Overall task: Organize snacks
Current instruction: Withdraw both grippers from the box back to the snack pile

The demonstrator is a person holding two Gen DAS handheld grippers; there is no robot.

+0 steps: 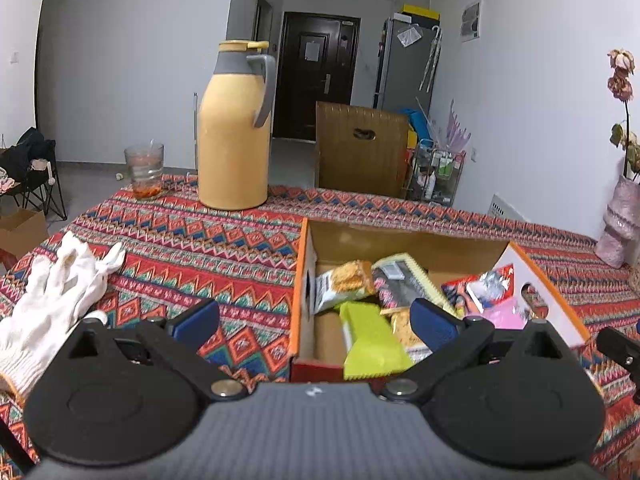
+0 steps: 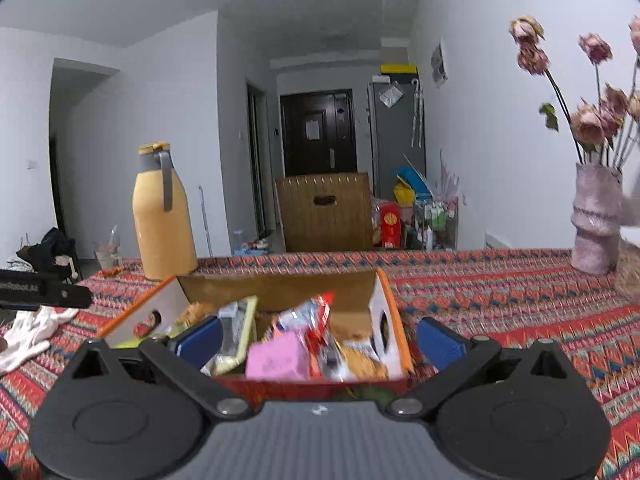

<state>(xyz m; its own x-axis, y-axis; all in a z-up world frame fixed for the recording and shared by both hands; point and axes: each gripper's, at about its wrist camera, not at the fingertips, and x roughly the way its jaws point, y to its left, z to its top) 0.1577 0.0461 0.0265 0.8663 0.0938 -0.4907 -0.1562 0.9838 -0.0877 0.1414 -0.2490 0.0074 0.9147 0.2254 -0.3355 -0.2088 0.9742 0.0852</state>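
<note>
While both tongs, left (image 1: 316, 320) and right (image 2: 320, 338), hover wide and empty, a careless reach risks tipping the crowded box (image 2: 380, 292), spilling snack packets (image 2: 274, 356) across the surface (image 2: 500, 292).

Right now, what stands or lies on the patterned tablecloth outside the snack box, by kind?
Thermos jug: 1
Glass cup: 1
White gloves: 1 pile, number unclear
Pink vase: 1
Total: 4 kinds
</note>
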